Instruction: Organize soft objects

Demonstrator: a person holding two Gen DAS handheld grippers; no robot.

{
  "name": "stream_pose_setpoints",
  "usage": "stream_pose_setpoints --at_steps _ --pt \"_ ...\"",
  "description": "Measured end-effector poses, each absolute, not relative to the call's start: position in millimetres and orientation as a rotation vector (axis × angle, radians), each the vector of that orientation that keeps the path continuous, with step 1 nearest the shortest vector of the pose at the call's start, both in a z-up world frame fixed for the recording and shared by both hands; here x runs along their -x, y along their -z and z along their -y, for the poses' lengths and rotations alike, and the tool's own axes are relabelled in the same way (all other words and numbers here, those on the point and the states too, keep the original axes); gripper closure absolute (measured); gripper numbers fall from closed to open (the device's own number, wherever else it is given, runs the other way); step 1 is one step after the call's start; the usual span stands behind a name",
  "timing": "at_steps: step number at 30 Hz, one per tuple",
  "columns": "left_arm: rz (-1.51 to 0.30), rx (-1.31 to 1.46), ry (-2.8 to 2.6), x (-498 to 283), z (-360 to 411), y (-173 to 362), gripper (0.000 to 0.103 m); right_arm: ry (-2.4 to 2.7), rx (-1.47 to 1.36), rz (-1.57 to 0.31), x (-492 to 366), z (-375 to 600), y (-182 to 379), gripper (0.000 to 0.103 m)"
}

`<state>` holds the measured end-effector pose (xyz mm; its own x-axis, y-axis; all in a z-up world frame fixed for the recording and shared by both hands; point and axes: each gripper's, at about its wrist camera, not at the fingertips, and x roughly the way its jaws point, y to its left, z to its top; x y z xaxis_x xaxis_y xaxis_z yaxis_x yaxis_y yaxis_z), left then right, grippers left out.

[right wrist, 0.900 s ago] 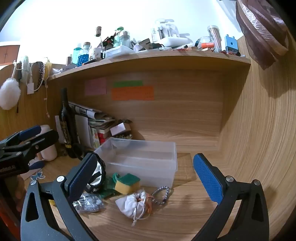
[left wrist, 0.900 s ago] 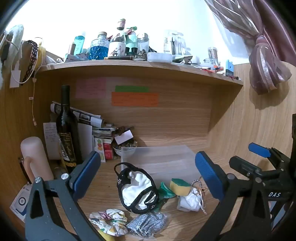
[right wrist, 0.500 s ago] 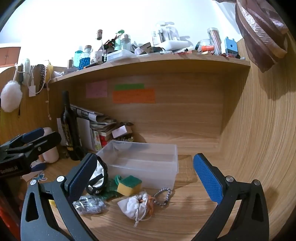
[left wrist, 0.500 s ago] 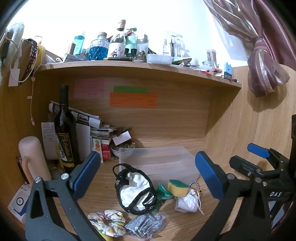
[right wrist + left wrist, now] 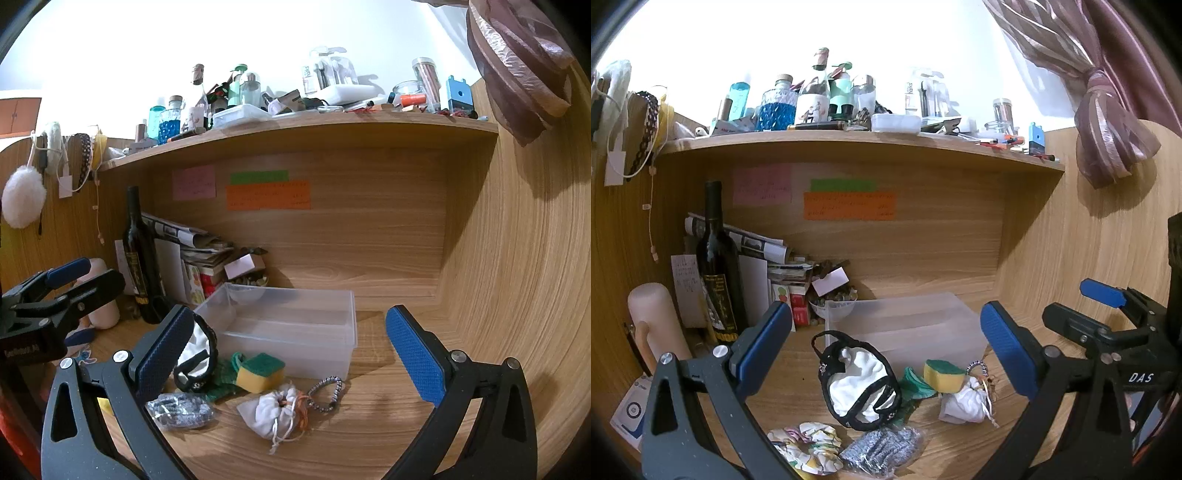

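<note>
While both hand-held grippers, left (image 5: pixel 882 350) and right (image 5: pixel 288 350), gape empty, sponge (image 5: pixel 260 372) and pouch (image 5: pixel 275 408) lie before the bin (image 5: pixel 291 332).

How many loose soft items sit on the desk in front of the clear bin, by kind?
Sponge: 1
White drawstring pouch: 1
Black-and-white fabric piece: 1
Green cloth: 1
Floral scrunchie: 1
Grey mesh bag: 1
Total: 6
The clear bin holds none of them; both tongs are open, holding nothing.
</note>
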<state>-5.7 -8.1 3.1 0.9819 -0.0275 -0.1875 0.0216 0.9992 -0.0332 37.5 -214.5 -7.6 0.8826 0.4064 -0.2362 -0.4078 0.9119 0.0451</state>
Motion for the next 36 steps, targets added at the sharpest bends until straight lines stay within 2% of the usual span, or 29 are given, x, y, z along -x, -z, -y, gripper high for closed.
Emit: stream_pose_setpoints --at_steps 36 --pt "-0.178 0.017 0.015 7.2 12.4 -3.9 0.0 -0.437 -0.02 -0.234 -33.9 218.6 6.3 0.0"
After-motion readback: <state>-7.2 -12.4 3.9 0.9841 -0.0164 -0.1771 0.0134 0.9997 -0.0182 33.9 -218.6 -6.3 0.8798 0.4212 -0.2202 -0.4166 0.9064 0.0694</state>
